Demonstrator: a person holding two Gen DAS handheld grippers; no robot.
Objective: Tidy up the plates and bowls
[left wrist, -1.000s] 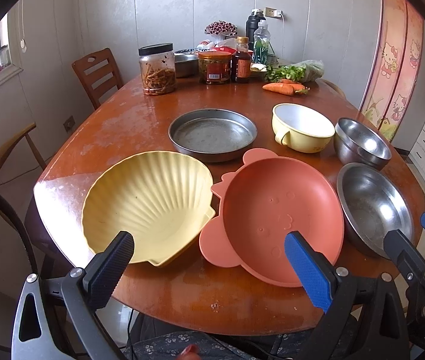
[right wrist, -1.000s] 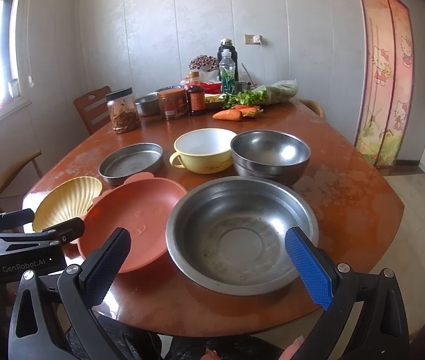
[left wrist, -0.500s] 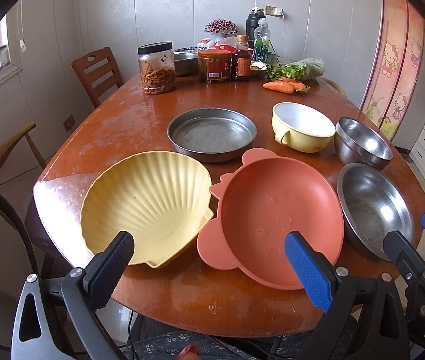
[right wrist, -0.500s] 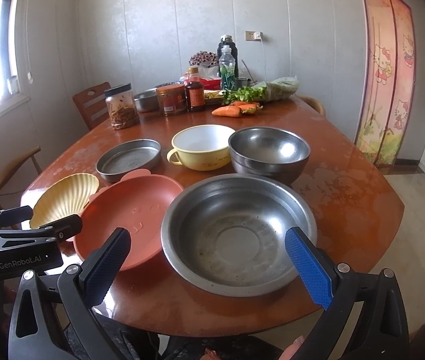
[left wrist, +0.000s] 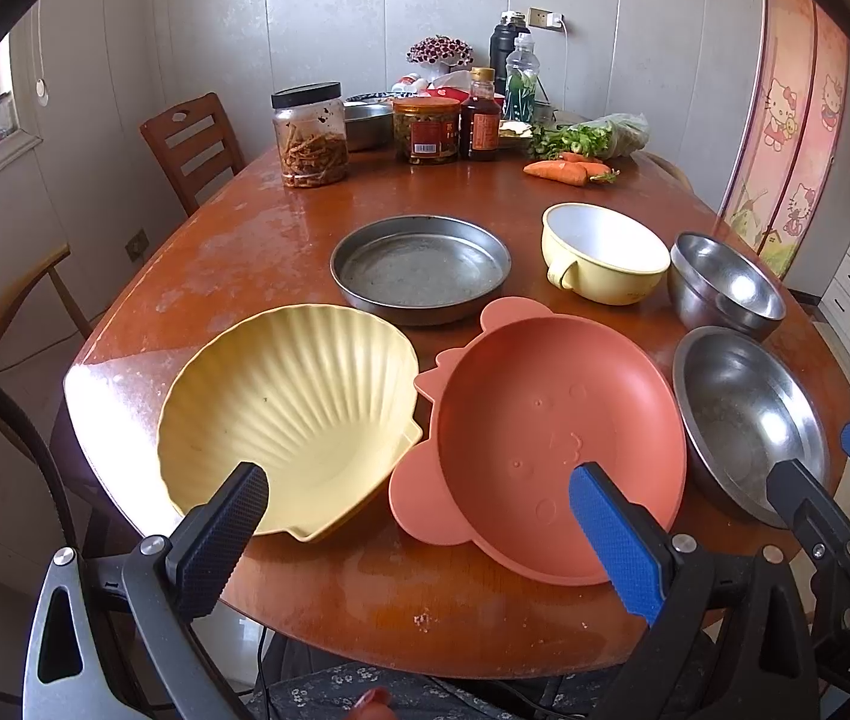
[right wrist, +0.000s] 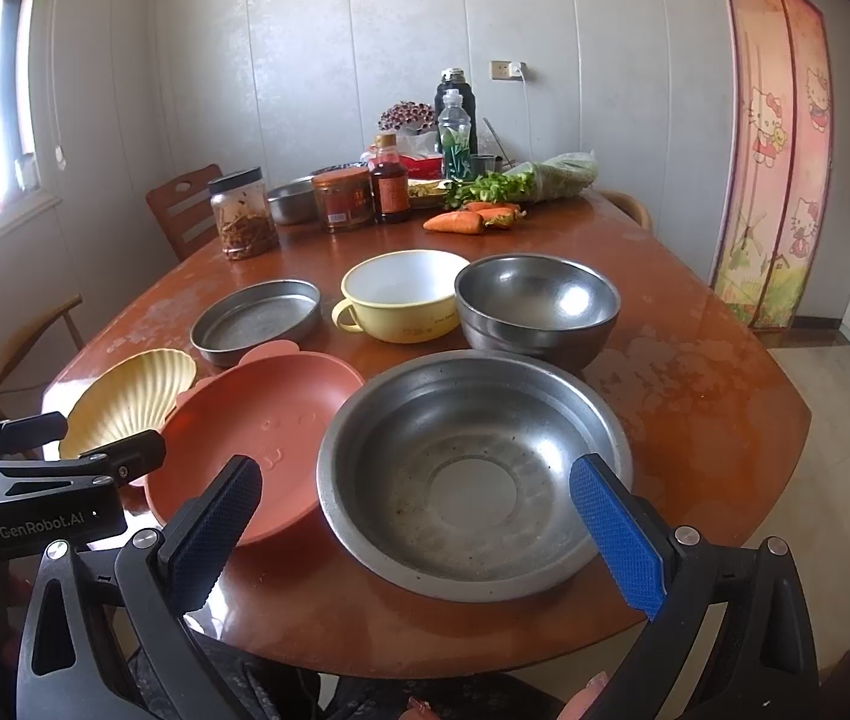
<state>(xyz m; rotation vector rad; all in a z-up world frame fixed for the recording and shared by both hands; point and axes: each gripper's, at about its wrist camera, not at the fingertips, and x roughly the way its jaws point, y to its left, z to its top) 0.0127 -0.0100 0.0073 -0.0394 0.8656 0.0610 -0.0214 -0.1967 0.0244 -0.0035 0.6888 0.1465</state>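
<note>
While both hand-held grippers, left (left wrist: 419,531) and right (right wrist: 416,525), gape empty, bowls (right wrist: 473,474) crowd the tabletop (right wrist: 695,396).

Glossy worn wood table (left wrist: 233,252) — shiny metal basin (right wrist: 473,474), matt plastic plate (left wrist: 545,432).

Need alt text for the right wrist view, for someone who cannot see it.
The right claw hangs open over a wide steel basin at the near edge of a wooden table. A pink plate lies left; a deep steel bowl and yellow cup-bowl sit behind.
</note>
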